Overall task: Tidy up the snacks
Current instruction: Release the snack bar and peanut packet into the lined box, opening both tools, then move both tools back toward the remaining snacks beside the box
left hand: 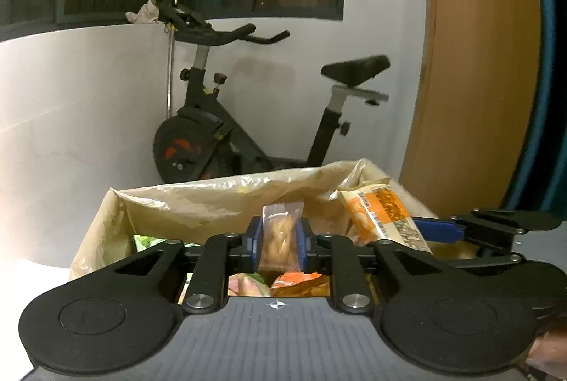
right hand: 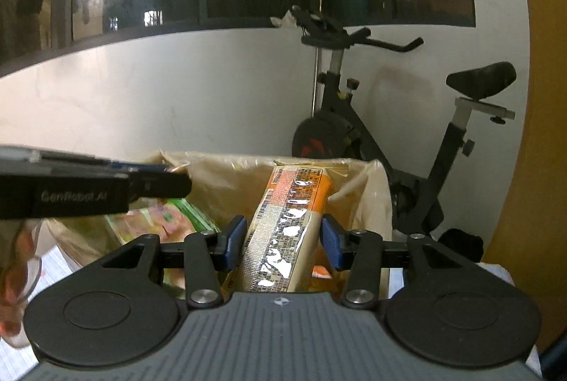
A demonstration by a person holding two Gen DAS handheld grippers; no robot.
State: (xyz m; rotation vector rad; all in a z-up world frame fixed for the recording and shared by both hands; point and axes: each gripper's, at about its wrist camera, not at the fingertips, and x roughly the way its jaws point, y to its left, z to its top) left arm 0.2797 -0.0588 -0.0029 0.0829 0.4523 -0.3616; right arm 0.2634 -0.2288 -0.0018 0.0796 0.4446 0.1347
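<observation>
My left gripper [left hand: 278, 244] is shut on a small clear packet of golden snacks [left hand: 280, 239] and holds it over a box lined with a yellowish plastic bag [left hand: 198, 200]. My right gripper [right hand: 282, 241] holds a long orange and beige snack pack [right hand: 283, 232] between its blue pads [right hand: 236, 241]; the pads sit at its sides with a small gap on the right. That pack shows in the left wrist view [left hand: 384, 216], with the right gripper [left hand: 439, 230] beside it. The left gripper crosses the right wrist view [right hand: 156, 184]. More snack packs lie in the box, green [right hand: 166, 221] and orange [left hand: 301, 283].
A black exercise bike [left hand: 226, 133] stands against the white wall behind the box, also in the right wrist view [right hand: 382, 147]. A wooden door [left hand: 471, 62] is at the right. Dark windows run above. White paper [right hand: 46, 260] lies left of the box.
</observation>
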